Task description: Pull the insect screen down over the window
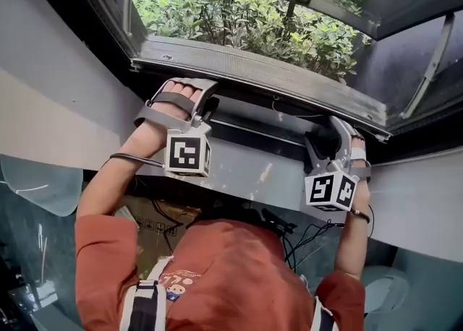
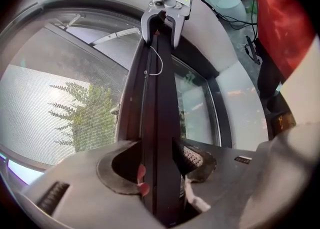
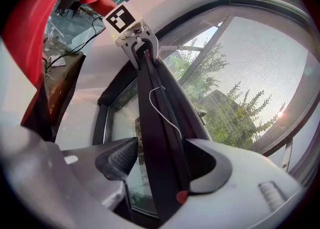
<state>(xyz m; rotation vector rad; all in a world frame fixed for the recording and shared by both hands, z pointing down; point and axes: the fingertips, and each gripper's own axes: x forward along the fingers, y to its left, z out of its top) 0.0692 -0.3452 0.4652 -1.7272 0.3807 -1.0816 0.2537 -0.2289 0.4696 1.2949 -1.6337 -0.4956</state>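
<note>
The insect screen's pull bar (image 1: pixel 260 134) is stretching lengthwise from one gripper to the other. The left gripper (image 2: pixel 155 165) is clamping it with wide-set jaws. The right gripper (image 3: pixel 160 165) is clamping the far end likewise.

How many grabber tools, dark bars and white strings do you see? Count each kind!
Grey two-jaw grippers: 2, the left gripper and the right gripper
Dark metal screen bar: 1
Thin white cord: 1
Total: 4
</note>
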